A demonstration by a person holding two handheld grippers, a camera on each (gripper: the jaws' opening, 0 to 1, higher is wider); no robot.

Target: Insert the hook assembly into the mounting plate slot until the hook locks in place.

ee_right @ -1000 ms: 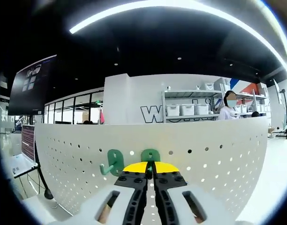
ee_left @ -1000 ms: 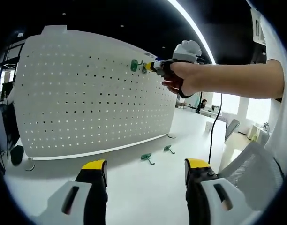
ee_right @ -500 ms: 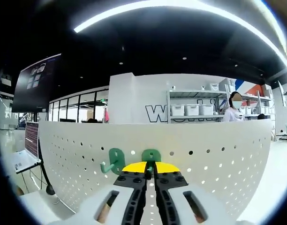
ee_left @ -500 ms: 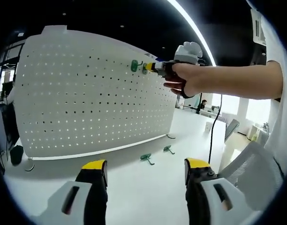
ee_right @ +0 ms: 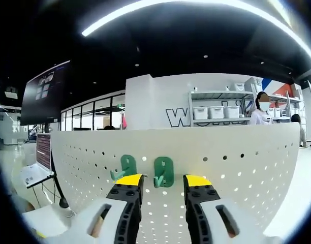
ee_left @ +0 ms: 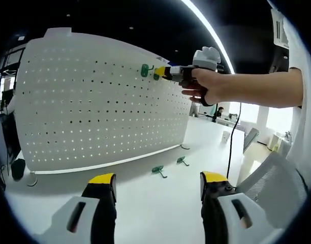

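Near the top edge of the white pegboard (ee_right: 237,168), two green hooks are sitting side by side in its holes. Seen from the right gripper view, the nearer hook (ee_right: 163,172) is showing its flat back plate flush against the pegboard with its small prong pointing outward, and the second hook (ee_right: 124,168) is hanging just beside it, its curved arm reaching away from the pegboard. The right gripper (ee_right: 162,182) is hovering right in front of the nearer hook with its yellow-tipped jaws standing apart on either side of it, gripping nothing.

In the left gripper view the same pegboard (ee_left: 94,101) is standing upright on the white surface (ee_left: 160,203) (its rounded feet are resting on the surface). A hand (ee_left: 204,86) is holding the right gripper (ee_left: 163,72) up at the pegboard's upper edge, beside the two mounted hooks (ee_left: 145,70). Two more green hooks are lying loose on the surface just in front of the pegboard's lower edge, one (ee_left: 158,170) close to the pegboard's foot and the other (ee_left: 182,161) a little beyond it. The left gripper (ee_left: 158,183) is hanging low over the surface, well away from the pegboard, its jaws wide apart and holding nothing.
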